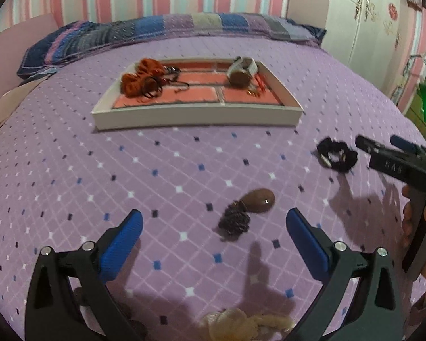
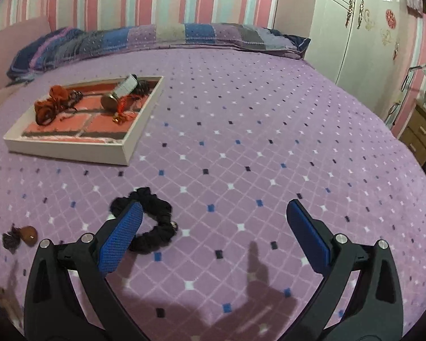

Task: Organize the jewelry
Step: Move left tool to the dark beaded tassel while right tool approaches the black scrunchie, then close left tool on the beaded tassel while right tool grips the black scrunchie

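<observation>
Your left gripper (image 1: 214,221) is hanging tilted down, fingers wide apart and empty, over a smooth brown oval stone with a beaded tassel (image 1: 245,209) lying on the quilted bed (image 1: 184,156). Your right gripper (image 2: 214,216), equally spread, is angling beside the ruffled black scrunchie (image 2: 153,224).

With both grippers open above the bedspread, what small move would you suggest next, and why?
Probably lower the left gripper over the brown stone pendant and close on it. Its jaws stand wide with the pendant lying loose just ahead between them, outside the tray. The right gripper sits off-centre from the black scrunchie.
</observation>
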The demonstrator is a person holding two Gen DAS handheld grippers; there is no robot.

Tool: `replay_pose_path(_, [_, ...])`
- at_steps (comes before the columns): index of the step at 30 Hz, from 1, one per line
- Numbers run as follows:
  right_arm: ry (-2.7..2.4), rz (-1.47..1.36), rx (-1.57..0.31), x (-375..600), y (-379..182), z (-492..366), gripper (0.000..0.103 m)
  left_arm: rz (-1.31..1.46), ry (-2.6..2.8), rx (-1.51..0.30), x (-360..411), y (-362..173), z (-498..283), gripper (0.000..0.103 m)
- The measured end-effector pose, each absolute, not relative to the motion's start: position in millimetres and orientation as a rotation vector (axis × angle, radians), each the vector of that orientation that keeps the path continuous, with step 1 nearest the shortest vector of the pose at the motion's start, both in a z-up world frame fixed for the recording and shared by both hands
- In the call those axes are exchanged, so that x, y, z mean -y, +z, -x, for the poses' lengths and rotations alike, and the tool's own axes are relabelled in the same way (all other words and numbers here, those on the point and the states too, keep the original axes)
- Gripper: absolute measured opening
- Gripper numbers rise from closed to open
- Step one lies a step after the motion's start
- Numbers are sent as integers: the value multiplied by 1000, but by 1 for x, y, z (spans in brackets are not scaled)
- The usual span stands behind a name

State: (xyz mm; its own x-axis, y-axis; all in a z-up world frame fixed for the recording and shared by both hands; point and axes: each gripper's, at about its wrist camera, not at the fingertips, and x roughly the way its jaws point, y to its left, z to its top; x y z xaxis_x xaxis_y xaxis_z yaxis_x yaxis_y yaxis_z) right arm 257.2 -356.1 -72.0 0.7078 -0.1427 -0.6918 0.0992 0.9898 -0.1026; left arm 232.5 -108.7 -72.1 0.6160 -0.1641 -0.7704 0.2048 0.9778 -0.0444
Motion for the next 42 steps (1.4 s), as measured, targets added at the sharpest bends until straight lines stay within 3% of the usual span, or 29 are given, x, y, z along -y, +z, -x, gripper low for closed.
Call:
replay_pose_path(10, [-105, 32, -807, 356, -82, -263, 98, -84, -210, -862, 109, -81, -235, 98])
replay_pose_path(14, [-88, -3, -837, 359, -86, -268, 87, -72, -253, -864, 110, -82, -235, 97])
replay_pose_path(17, [-80, -9, -851, 358, -88, -270, 79, -88, -284, -881, 116, -84, -236, 83])
replay_pose_path(20, [-74, 5, -862, 354, -92, -271, 74, -83, -303, -919, 119, -93, -240, 59])
replay_pose_path(29, [-45, -4, -886, 351, -96, -276, 59, -33, -325, -923, 115, -95, -247, 56])
replay_pose_path(35, [-31, 5, -898, 347, -101, -277, 45, -31, -334, -925, 115, -97, -248, 38])
replay_pose_path(37, [-27, 13, -899, 345, -101, -277, 43, -25, -337, -927, 115, -98, -248, 27])
replay_pose_path(42, [-8, 35, -902, 339, -104, -277, 24, -17, -333, -925, 114, -97, -247, 26])
